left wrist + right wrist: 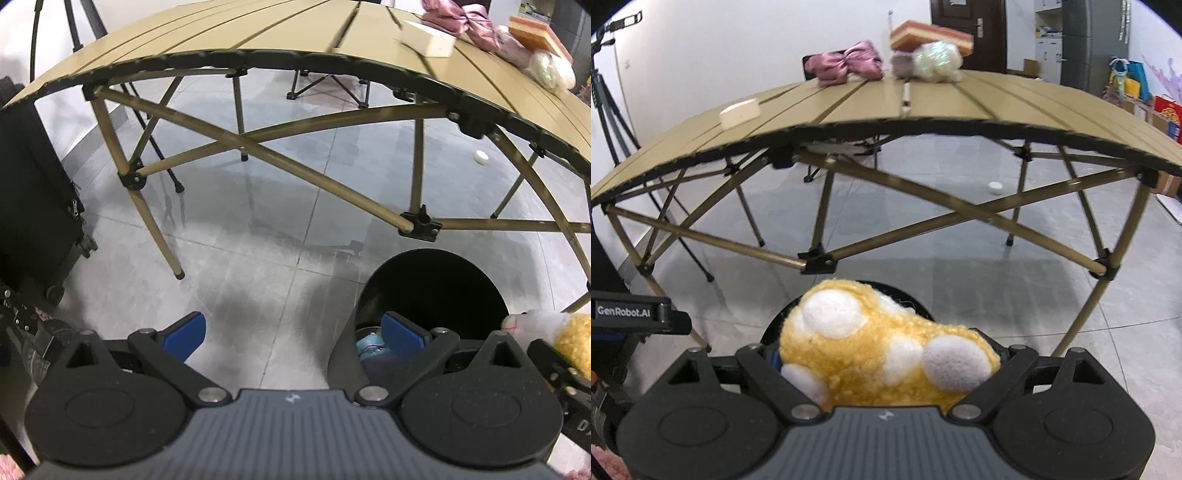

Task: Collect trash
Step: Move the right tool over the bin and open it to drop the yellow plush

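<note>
A yellow plush toy with white spots (886,350) fills the jaws of my right gripper (886,363), which is shut on it; the pads are hidden behind the plush. It hangs over a black bin (903,293) on the floor. In the left wrist view the same bin (436,280) stands at the right, with a bluish item (369,345) at its bottom. My left gripper (293,334) is open with nothing between its blue pads; the right pad (400,330) overlaps the bin's rim. The plush (570,332) shows at the right edge.
A tan folding table (997,107) stands ahead, carrying a pink bow (846,62), a sequined plush (934,61), a cream block (740,110) and an orange box (931,35). A small white object (995,187) lies on the floor. A black case (33,192) stands left.
</note>
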A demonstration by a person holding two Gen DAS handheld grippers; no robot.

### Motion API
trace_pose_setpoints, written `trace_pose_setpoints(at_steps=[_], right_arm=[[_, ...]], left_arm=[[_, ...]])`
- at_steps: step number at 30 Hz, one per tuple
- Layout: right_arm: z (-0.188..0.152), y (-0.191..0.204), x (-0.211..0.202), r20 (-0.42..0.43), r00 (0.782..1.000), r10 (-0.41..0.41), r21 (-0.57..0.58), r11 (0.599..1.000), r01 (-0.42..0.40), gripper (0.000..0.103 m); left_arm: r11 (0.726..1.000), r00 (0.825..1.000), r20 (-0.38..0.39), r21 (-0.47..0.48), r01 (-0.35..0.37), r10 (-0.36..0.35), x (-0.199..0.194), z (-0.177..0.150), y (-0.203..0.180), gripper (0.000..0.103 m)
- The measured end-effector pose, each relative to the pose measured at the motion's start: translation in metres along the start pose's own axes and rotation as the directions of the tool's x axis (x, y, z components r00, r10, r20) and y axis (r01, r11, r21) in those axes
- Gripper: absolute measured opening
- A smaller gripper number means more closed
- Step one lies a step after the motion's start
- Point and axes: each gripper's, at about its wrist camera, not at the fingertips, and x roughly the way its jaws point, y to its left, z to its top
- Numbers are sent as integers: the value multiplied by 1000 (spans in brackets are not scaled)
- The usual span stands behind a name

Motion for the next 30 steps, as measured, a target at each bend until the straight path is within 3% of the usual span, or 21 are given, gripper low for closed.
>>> trace_pose_setpoints(at_steps=[13,30], right_arm=[[6,30,40,-109,993,36,-24,999,-39,91],[11,37,87,-237,971,31,-7,999,-34,91]], left_arm=[[999,1000,-7,-36,-16,16,2,0,27,103],[999,999,-28,-27,-44,44,11,1,31,103]])
